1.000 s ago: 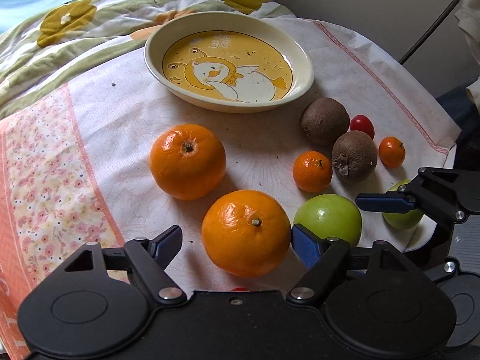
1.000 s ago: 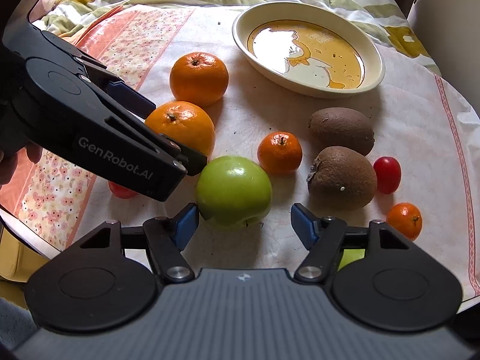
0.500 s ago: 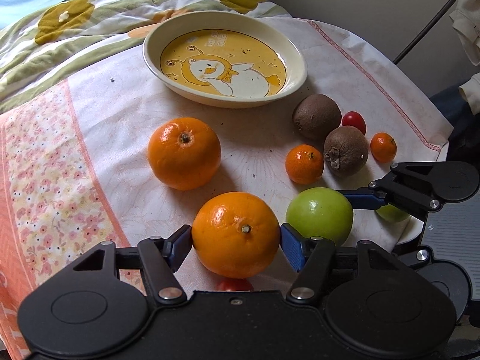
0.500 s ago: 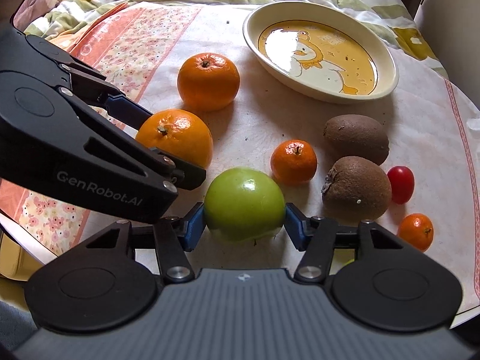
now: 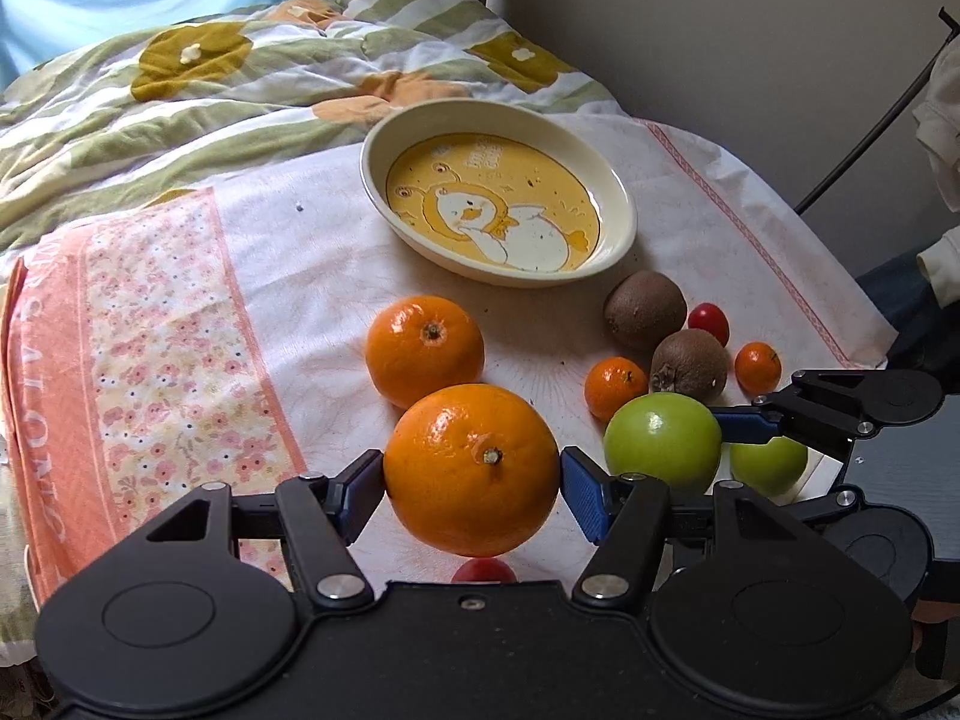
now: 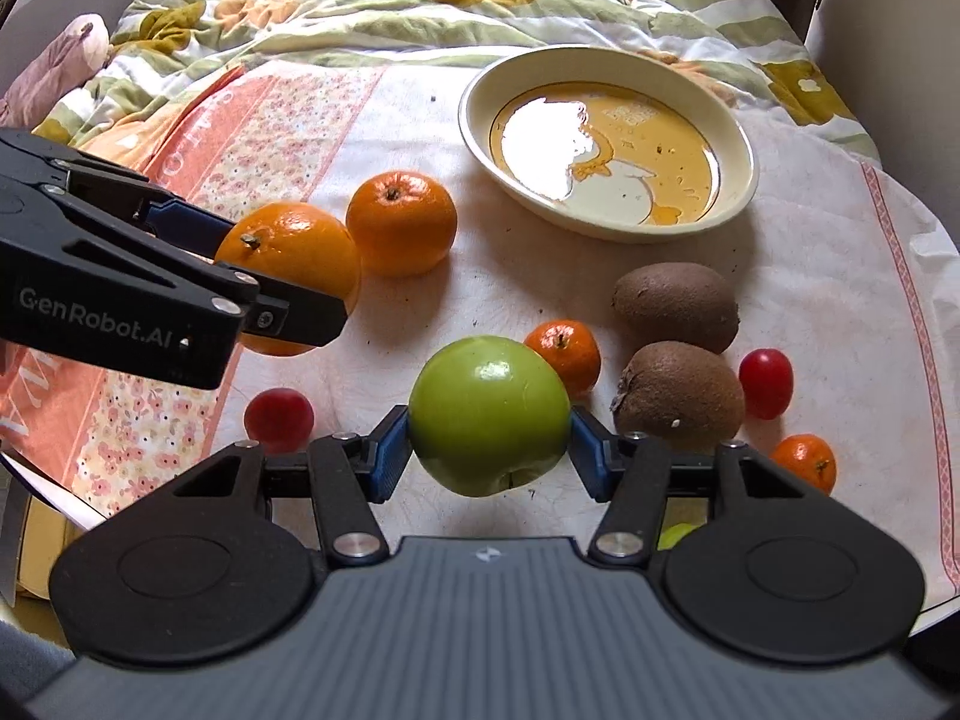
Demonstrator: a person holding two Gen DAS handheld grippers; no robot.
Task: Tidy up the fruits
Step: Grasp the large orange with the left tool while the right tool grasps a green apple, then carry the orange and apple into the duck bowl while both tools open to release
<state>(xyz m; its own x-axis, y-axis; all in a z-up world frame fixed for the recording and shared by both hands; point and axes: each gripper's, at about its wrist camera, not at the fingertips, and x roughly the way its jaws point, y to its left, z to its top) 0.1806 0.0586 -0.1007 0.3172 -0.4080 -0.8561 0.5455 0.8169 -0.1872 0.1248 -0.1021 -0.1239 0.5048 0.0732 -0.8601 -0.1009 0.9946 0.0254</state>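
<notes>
both fruits now sit clear of the cloth: the left hand-held gripper (image 5: 473, 483) is clamped on a big orange (image 5: 471, 469), the right hand-held gripper (image 6: 489, 447) on a green apple (image 6: 489, 414), each squeezed at its widest part, likely for carrying to the empty dish (image 5: 621, 204) behind.

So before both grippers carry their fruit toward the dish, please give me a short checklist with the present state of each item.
1. Left gripper pads press both sides of the large orange: ok.
2. Right gripper pads press both sides of the green apple: ok.
3. Dish holds no fruit, room for both: ok.
4. Second orange lies between held orange and dish: not ok, go over it.
5. Both fruits clear of the cloth: cannot tell.
</notes>
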